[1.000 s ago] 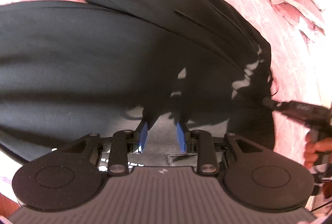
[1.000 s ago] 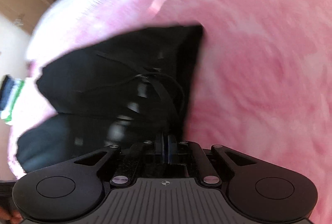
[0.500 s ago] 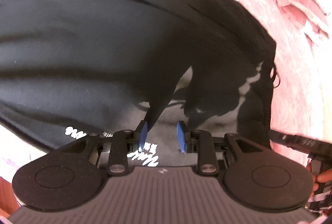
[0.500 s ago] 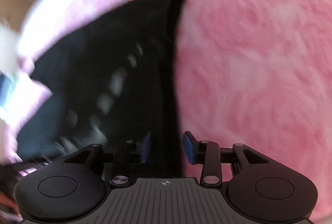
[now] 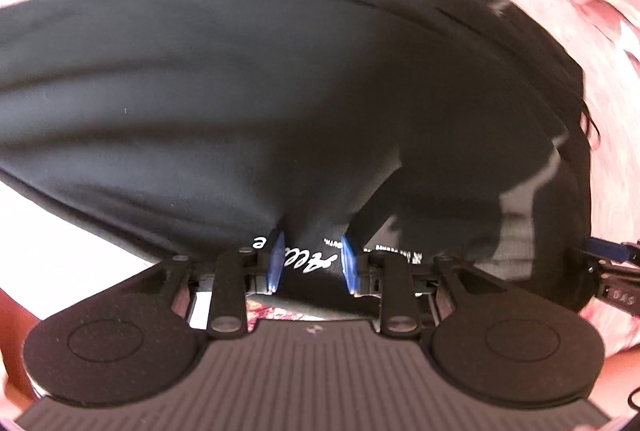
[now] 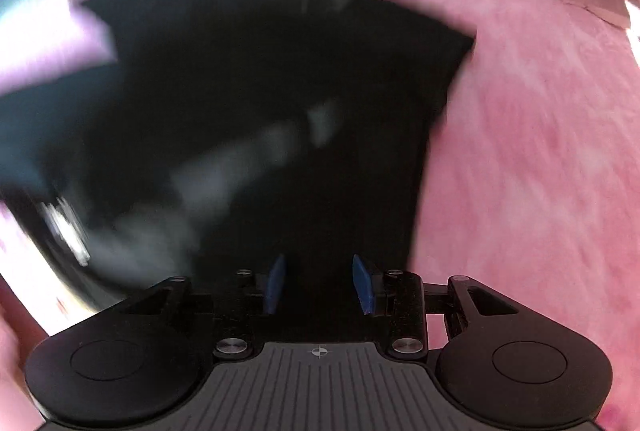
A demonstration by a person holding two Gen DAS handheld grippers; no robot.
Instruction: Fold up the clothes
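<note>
Black garment [image 5: 280, 103] fills the left wrist view, spread over a pink blanket [image 5: 616, 159], and a bunched fold of it rises between the blue pads of the left claw [image 5: 310, 263], which grip it (white script lettering shows on the cloth right at the pads). A second ago that lettering was out of sight and the gripped fold looked thinner; the cloth now pulls up in taut ridges toward the pads. At the right edge the right claw [image 5: 608, 251] shows only its blue tip, lower and nearer the hem than before. In the right wrist view, blurred, the right claw [image 6: 320, 283] stands with its jaws apart over the garment's [image 6: 280, 91] edge, nothing pinched between them; a second ago they were pressed shut on the cloth. Pink blanket [image 6: 540, 171] lies to the right.
</note>
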